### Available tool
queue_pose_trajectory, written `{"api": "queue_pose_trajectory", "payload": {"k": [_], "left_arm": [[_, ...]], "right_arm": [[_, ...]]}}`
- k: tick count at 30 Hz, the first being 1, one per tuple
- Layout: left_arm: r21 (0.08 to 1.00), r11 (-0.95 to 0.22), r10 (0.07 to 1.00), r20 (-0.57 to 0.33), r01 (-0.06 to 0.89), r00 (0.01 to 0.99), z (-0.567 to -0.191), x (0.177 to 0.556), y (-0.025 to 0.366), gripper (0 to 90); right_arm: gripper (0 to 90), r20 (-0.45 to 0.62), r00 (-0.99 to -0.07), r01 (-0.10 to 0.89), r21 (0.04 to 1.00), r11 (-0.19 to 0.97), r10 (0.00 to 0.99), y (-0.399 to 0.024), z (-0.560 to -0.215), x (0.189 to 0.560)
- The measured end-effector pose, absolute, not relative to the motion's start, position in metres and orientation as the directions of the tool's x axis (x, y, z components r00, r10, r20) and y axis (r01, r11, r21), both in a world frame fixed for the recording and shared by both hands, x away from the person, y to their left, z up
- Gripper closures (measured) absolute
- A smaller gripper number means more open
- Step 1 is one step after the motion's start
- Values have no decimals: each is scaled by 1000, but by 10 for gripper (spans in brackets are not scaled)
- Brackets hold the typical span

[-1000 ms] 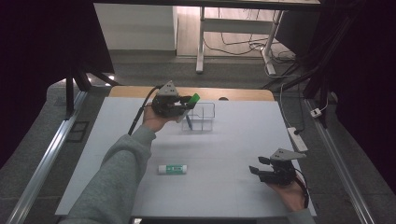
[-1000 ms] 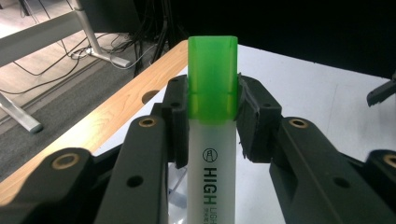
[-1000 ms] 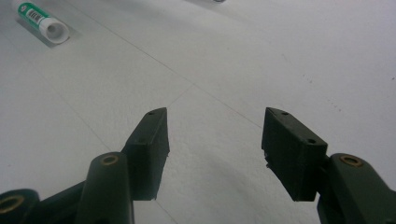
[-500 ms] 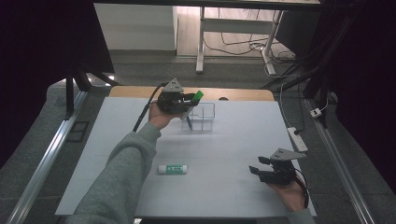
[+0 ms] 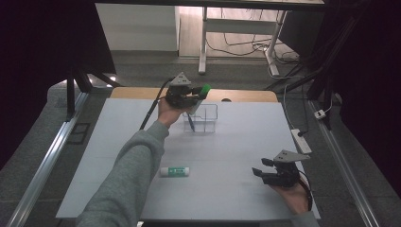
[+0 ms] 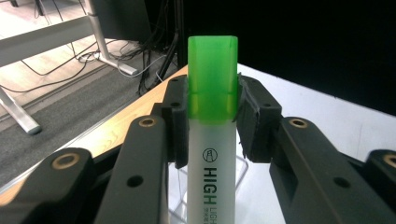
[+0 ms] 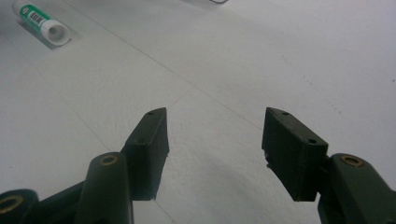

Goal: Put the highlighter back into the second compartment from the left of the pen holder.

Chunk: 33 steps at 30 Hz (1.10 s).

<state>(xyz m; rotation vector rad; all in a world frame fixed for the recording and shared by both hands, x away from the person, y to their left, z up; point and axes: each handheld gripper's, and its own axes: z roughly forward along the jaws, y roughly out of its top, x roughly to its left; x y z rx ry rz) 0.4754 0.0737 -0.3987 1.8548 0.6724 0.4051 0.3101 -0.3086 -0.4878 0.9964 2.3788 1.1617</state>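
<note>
Green-capped highlighter is clenched by the left gripper above the clear container, seemingly not yet dropped in; right gripper jaws are released.

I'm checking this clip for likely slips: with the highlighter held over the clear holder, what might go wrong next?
1. The left claw grips the highlighter near its green cap; if the cap slips off, the body may drop.
2. The clear holder looks light and already holds a blue pen; a tilted entry might hit the rim or pen and tip it.
3. The right claw rests open far from the holder, so nothing steadies it.
</note>
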Motion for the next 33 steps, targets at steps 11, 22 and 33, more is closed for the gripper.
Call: {"api": "queue_pose_trajectory", "payload": {"k": [11,22,33], "left_arm": [[928,-273,632,-25,253,774,-407,489,57,661],[923,-270,639,-41,274,768,-419,500,55,660],[905,-277,644,-75,323,762,-425,502,58,520]], "right_arm": [[409,28,-707,454,784,423,707,-311,-488,310],[408,26,-707,459,777,430,707,-310,-490,311],[405,23,-711,460,771,441,703,-310,-491,311]]}}
